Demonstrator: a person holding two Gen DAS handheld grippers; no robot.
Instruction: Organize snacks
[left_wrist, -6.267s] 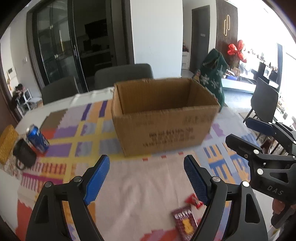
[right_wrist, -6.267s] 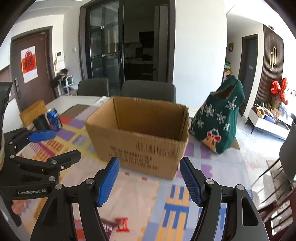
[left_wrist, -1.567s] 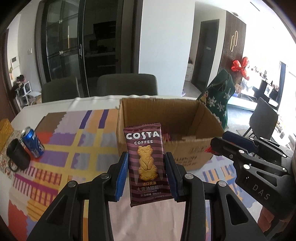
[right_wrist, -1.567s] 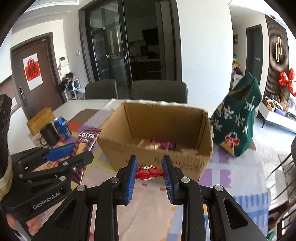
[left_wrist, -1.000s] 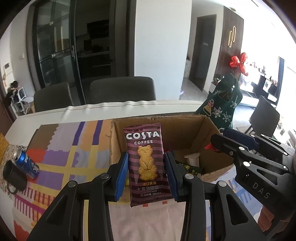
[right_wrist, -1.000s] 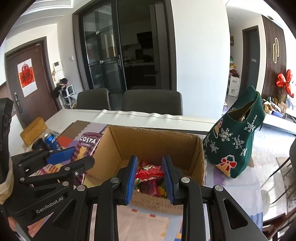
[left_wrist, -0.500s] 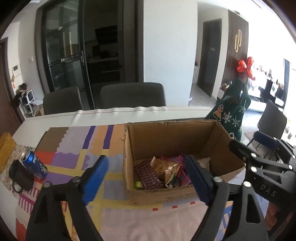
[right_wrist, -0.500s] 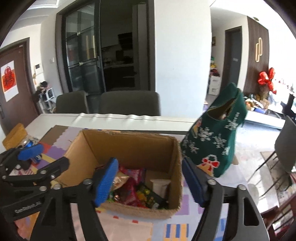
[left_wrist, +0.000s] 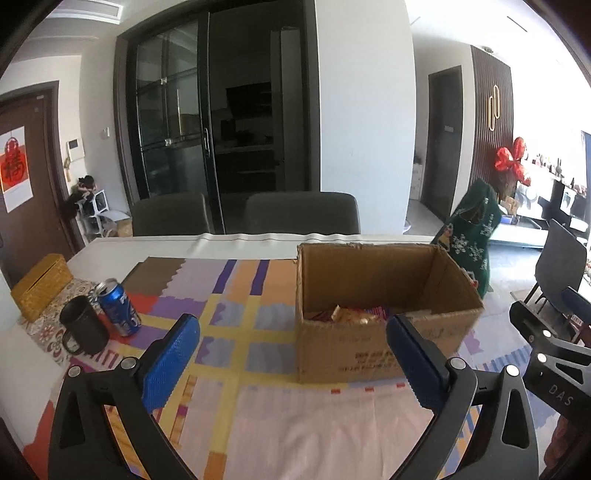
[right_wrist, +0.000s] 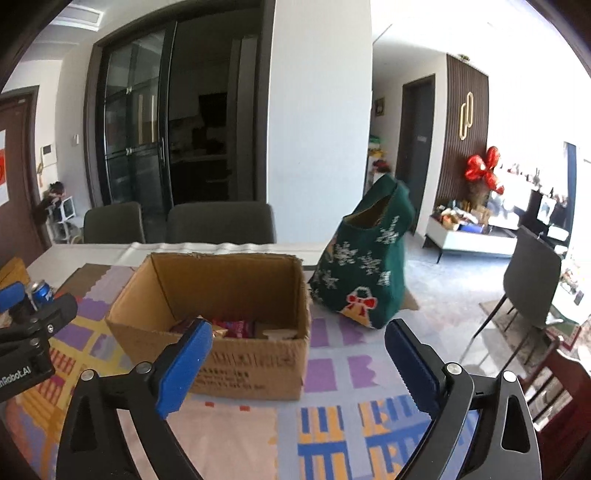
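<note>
both drops done — left gripper (left_wrist: 291, 363) and right gripper (right_wrist: 297, 365) just opened, empty, near the cardboard box (left_wrist: 373, 354) — next, find more snacks.

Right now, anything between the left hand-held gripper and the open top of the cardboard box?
Nothing visible. The left hand-held gripper is open and empty, its jaws having just opened, and only bare tablecloth lies between it and the cardboard box. The can and mug stand well off to the left.
</note>
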